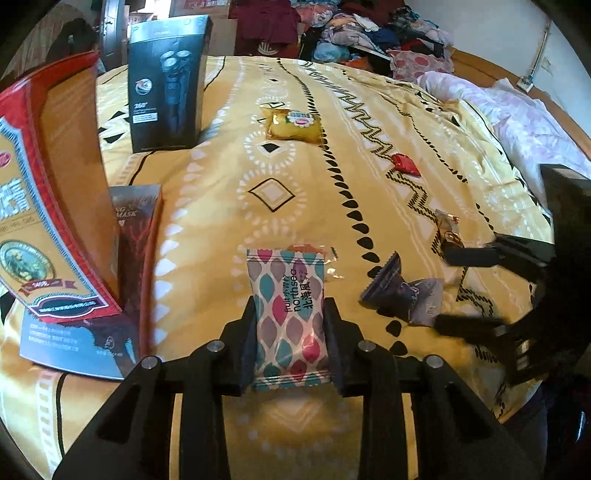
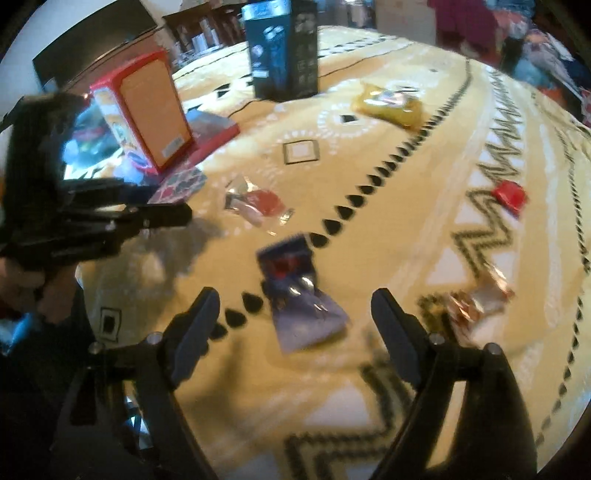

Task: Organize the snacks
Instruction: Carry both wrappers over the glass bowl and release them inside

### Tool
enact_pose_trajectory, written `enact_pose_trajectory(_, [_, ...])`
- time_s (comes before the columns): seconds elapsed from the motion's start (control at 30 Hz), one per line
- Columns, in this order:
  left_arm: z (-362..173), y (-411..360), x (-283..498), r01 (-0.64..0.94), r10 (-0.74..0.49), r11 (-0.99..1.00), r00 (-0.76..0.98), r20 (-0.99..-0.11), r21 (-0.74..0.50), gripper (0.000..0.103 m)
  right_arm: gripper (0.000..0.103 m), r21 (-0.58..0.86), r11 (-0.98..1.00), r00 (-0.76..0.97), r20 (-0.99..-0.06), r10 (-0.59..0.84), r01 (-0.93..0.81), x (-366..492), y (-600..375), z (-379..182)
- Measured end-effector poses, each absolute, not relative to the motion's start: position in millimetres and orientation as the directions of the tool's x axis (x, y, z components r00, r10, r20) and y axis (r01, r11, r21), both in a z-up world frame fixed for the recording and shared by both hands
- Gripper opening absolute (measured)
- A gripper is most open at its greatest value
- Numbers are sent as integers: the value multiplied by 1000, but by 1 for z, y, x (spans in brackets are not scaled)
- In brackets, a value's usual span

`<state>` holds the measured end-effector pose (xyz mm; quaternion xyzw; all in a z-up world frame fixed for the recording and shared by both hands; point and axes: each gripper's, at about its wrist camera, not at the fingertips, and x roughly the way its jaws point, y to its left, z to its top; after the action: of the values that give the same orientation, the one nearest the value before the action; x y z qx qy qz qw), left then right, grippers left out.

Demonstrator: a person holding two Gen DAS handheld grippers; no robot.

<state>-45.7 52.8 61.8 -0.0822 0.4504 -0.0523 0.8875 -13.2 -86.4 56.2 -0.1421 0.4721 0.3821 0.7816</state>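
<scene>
My left gripper [image 1: 290, 306] is shut on a patterned snack packet [image 1: 288, 317] in pink, teal and grey, held upright above the yellow bedspread [image 1: 207, 229]. In the right wrist view it sits at the left edge [image 2: 162, 214] with that packet [image 2: 181, 184]. My right gripper [image 2: 295, 306] stands open, and a dark purple packet [image 2: 299, 295] lies on the bedspread between its fingers, untouched. The left wrist view shows this gripper [image 1: 461, 290] just right of the purple packet [image 1: 402, 295]. Loose snacks: a yellow packet [image 2: 388, 103], a red candy [image 2: 511, 195], a gold-wrapped candy [image 2: 476, 299], and a clear-wrapped red one [image 2: 258, 201].
A black shaver box [image 1: 168, 85] stands at the back. A tall red and orange box [image 1: 48, 206] and a dark red mask box [image 1: 136, 221] stand at the left. Piled clothes [image 1: 369, 33] lie beyond the bedspread, and a pale quilt [image 1: 517, 110] to the right.
</scene>
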Motion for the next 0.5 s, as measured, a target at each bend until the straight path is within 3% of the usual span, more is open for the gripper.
enact_pose_trajectory(0.07, [62,51,-44,24,-166,982,586,-793,-187,33,68,111,663,256,-865,431,-741,-11,-75,44])
enact_pose_trajectory(0.13, [61,50,-43,24,-167,982,581,-797,-189,33,44,104,668,236,-886,398,-737,-8,-69,31])
enact_pose_trajectory(0.3, [71,47,-45,38,-164,984,595,-787,-176,33,41,123,711,270,-870,413,-692,-11,-77,32])
enact_pose_trajectory(0.5, [126,48,-57,74,-156,987,677,-719,-144,33,39,157,777,395,-789,470,-610,-12,-88,93])
